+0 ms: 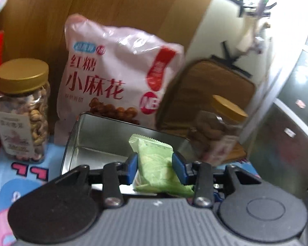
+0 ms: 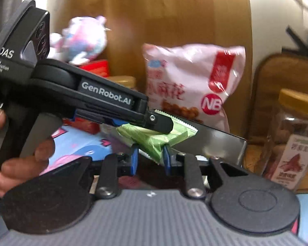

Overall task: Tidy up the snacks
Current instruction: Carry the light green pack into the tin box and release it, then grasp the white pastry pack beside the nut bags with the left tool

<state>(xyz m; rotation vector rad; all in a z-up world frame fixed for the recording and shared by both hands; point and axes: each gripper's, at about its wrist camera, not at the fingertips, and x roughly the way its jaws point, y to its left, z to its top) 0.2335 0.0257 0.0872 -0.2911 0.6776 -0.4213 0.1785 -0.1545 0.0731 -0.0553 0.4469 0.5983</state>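
Note:
My left gripper [image 1: 155,165] is shut on a green snack packet [image 1: 156,164] and holds it over the near side of an open metal tin [image 1: 92,135]. In the right wrist view the left gripper [image 2: 160,126] comes in from the left with its green packet [image 2: 180,132] above the tin [image 2: 219,139]. My right gripper [image 2: 149,158] is shut on a second green snack packet [image 2: 154,145], just below and touching the first one.
A pink bag of fried twists [image 1: 117,75] leans on a wooden board behind the tin. A gold-lidded cashew jar [image 1: 23,110] stands left, another jar [image 2: 293,139] right. A brown pouch [image 1: 211,90], red boxes [image 2: 96,66] and a plush toy [image 2: 82,39] are around.

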